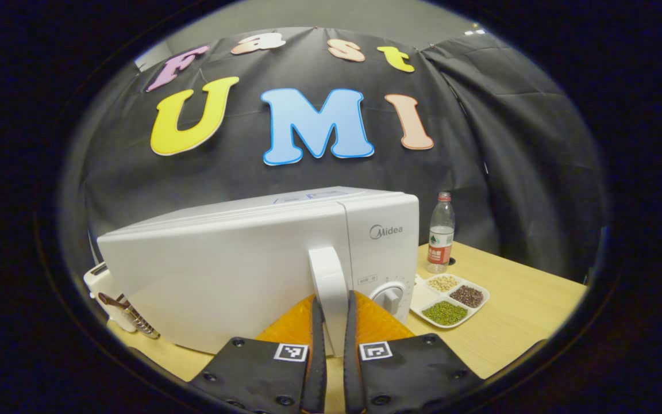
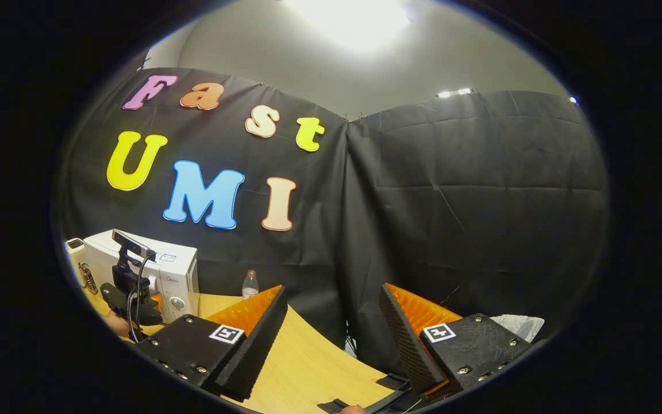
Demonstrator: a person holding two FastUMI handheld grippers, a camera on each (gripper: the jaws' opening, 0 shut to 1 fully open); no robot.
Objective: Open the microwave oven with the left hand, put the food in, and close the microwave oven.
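Both fingers of my left gripper [image 1: 331,322] clamp the stiff, smooth handle [image 1: 327,287] of the heavy, rigid microwave oven [image 1: 239,270], a sound hold, while my right gripper [image 2: 331,339] hangs with jaws apart.

Bright ceiling light [image 2: 354,17] glares; edges bend.

The left gripper [image 1: 331,322] has both fingers pressed on the door handle [image 1: 327,287]. The right gripper [image 2: 331,328] hangs above the table edge, fingers spread wide.
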